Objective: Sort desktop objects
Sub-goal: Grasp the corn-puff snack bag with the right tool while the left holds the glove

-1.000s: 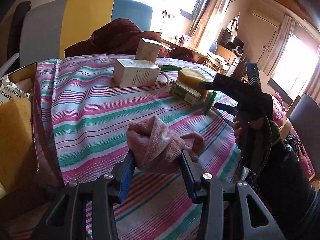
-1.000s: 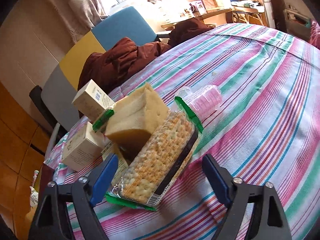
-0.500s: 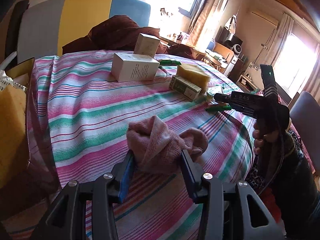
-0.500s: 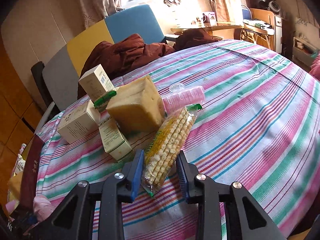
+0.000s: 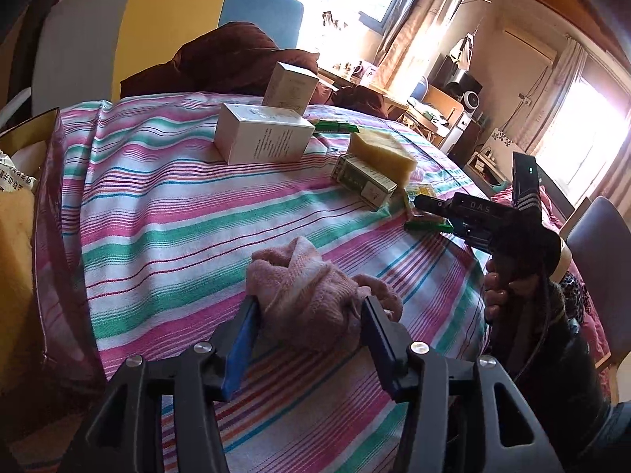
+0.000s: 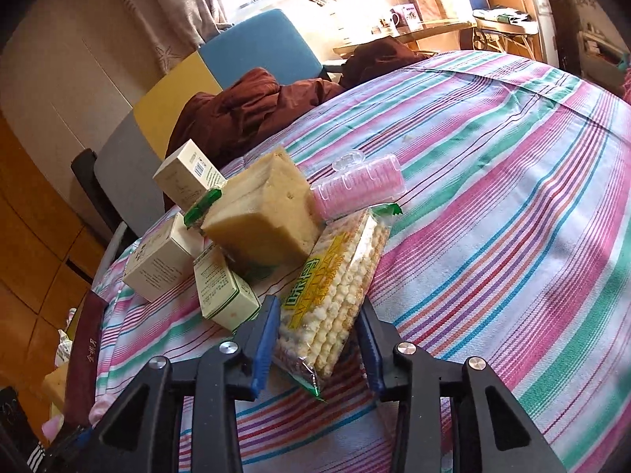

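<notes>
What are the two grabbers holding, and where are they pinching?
The left gripper squeezes the pink cloth around its bunched near side. The right gripper clamps the cracker packet across its near end.

The cloth over the worktop [image 5: 165,213] is striped in pink, teal-green, white, blue and thin dark red lines. The bundled sock [image 5: 311,299] is dusty pink. The large box [image 5: 262,138] is white with small dark print; the small carton [image 5: 364,183] is cream with green edging. The sponge block [image 6: 262,213] is pale yellow. The cracker packet [image 6: 335,287] is clear with a yellow label and green ends. The curler case [image 6: 359,191] is pink. Both grippers' fingers [image 6: 266,339] are black with blue pads. The chair back [image 5: 157,31] is grey, yellow and blue.
</notes>
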Available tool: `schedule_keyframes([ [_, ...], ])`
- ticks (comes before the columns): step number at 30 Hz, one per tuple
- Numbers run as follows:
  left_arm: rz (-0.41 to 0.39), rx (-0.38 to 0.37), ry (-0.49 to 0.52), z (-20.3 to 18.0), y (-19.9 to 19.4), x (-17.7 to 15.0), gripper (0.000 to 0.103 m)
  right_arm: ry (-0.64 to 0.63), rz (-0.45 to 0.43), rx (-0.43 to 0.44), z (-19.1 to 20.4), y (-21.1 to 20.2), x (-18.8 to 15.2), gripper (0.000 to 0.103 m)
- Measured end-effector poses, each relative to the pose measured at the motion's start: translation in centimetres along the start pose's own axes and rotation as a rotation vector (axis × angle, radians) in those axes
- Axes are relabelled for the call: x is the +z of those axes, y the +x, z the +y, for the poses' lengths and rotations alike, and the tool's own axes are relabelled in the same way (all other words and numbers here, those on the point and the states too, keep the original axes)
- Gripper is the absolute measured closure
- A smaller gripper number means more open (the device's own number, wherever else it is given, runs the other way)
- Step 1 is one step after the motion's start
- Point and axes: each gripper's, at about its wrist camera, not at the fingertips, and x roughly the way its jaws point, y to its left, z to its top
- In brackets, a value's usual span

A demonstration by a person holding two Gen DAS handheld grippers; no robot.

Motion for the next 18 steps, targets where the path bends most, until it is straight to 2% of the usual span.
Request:
schedule_keyframes([
  [4,0.006,0.014,0.002,-0.2,0.8,0.2,0.041,0.008,-0.032,0.033,-0.3,0.2,-0.4,0.056],
  [9,0.013,0.028,0.003,-0.3,1.6,0.1,0.038,0.006,-0.050,0.064,0.0,0.2,-0.5,0.042],
  [14,-0.007,-0.018,-0.045,0.7,1.6,0.1,0.035,0.036,-0.059,0.103,-0.4,0.0,-0.5,0.041],
  [18,-0.022,-0.066,-0.110,1.7,1.5,0.3,0.035,0.028,-0.065,0.091,-0.3,0.0,-0.6,0.044],
])
